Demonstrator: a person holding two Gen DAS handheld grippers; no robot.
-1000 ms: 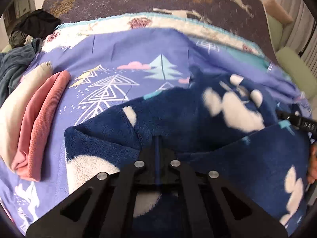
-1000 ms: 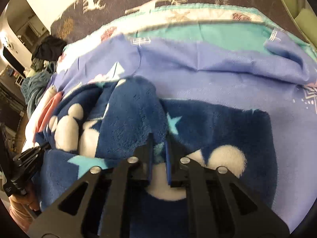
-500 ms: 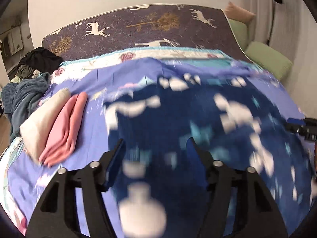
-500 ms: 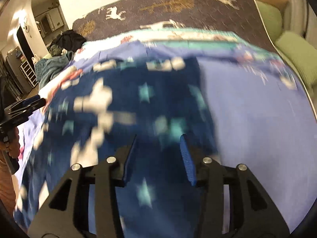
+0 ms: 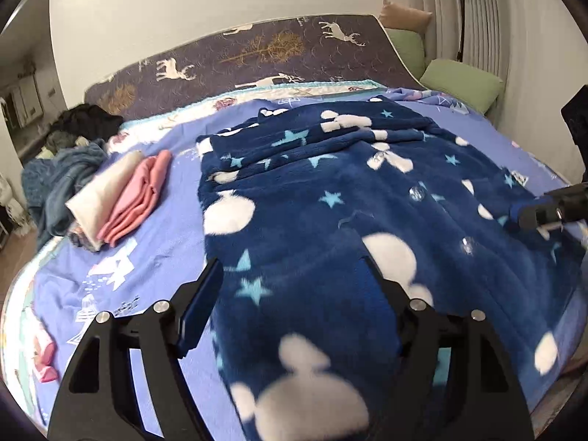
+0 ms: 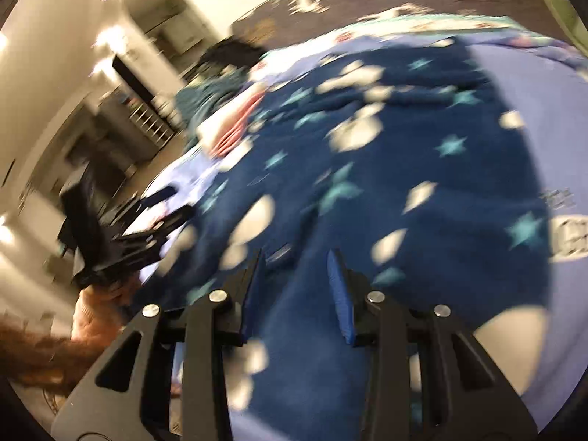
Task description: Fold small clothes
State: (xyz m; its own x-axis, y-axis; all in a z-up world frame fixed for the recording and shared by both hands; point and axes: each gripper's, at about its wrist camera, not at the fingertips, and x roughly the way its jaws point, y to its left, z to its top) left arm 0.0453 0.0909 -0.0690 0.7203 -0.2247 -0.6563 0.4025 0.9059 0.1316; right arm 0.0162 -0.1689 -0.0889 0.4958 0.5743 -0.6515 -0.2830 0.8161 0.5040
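The bed (image 5: pixel 154 257), under a lilac printed cover, fills both views and serves as the landmark. Its dark headboard (image 5: pixel 257 55) with deer figures stands at the far end, and green cushions (image 5: pixel 461 81) lie off the bed's far right corner.

Spread over the middle and right of the bed is the navy fleece garment (image 5: pixel 330 202), patterned with white blobs and pale stars, with clear buttons down its front. It lies mostly flat, with some bunching toward the headboard, and its near hem runs over the bed's near edge.

On the bed's left side sits a folded stack of cream and pink cloth (image 5: pixel 121 198); beyond it, at the left edge, is a heap of teal and dark clothes (image 5: pixel 62 169).

The left gripper (image 5: pixel 290 290) hovers above the garment's near left part, its fingers spread and opening, nothing between them. The right gripper (image 6: pixel 294 286) hangs over the near hem; its view is smeared, but its fingers (image 6: pixel 340 297) stand partly apart and are closing, with fleece below them rather than pinched.

Judged from here, no fold is yet made. The risk is an uneven grab: thick fleece could be taken in two layers, or the right fingers could close short of the hem and drag it off the bed's edge, skewing the fold.
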